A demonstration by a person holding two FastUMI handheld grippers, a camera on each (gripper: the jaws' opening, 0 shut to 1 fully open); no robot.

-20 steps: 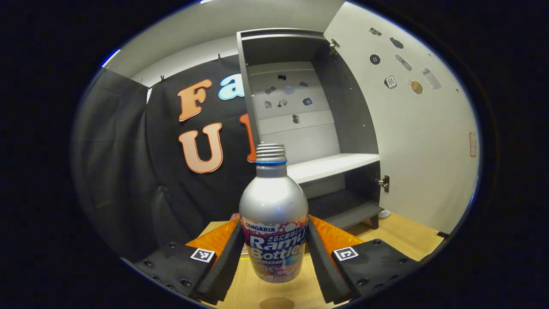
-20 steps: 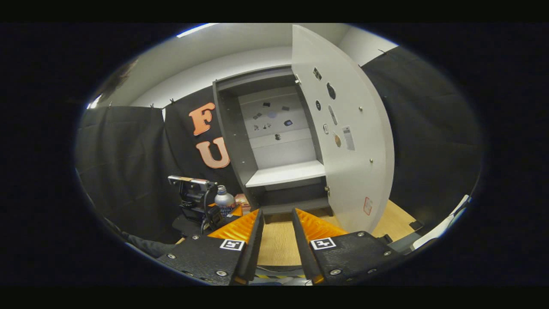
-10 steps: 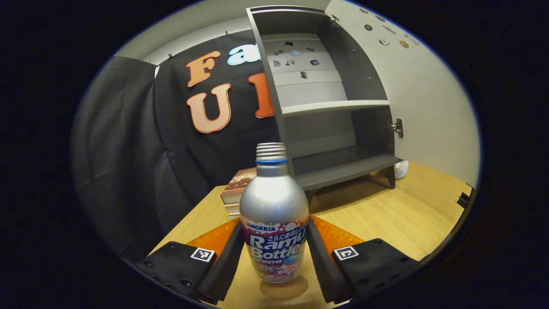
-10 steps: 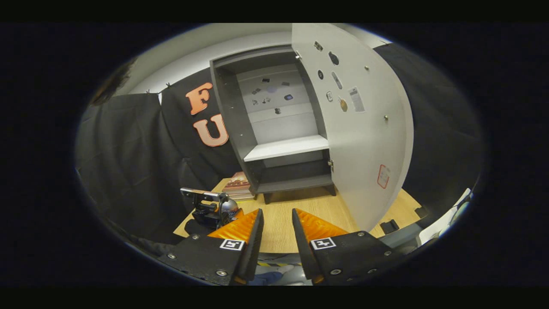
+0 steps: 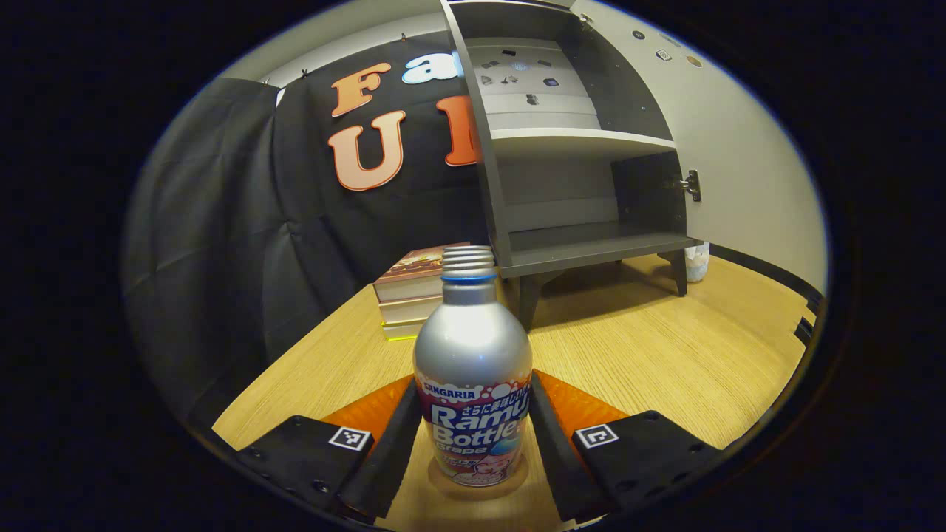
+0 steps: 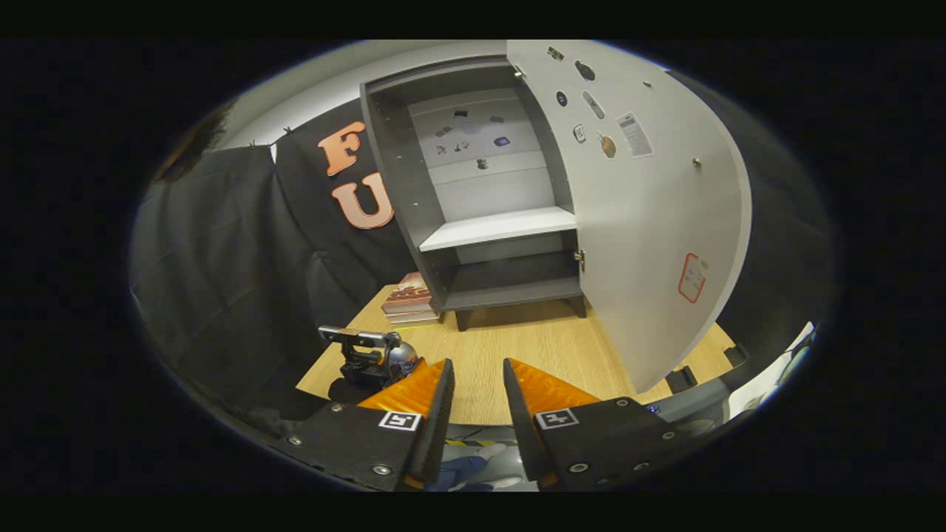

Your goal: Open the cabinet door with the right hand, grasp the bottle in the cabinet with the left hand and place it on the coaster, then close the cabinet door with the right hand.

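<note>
A silver bottle (image 5: 473, 347) with a colourful label and no cap stands upright between the fingers of my left gripper (image 5: 473, 399), which is shut on its lower half. Its base sits on a round brown coaster (image 5: 510, 482) on the wooden table (image 5: 650, 362). The grey cabinet (image 5: 584, 244) stands behind with its shelves bare, and its pale door (image 5: 746, 170) is swung wide to the right. In the right gripper view, my right gripper (image 6: 477, 384) hangs open over the table's near edge, holding nothing, short of the door (image 6: 650, 222). The left gripper (image 6: 366, 362) with the bottle's top (image 6: 404, 353) shows to its left.
A small stack of books (image 5: 410, 292) lies on the table beside the cabinet's left side. A small white object (image 5: 693, 262) sits by the cabinet's right foot. Black cloth walls close off the back and left. Open tabletop (image 6: 532, 347) lies between the grippers and the cabinet.
My left gripper has come down with the bottle until its base meets the coaster. The right gripper has drawn slightly nearer the open door, still holding nothing.
</note>
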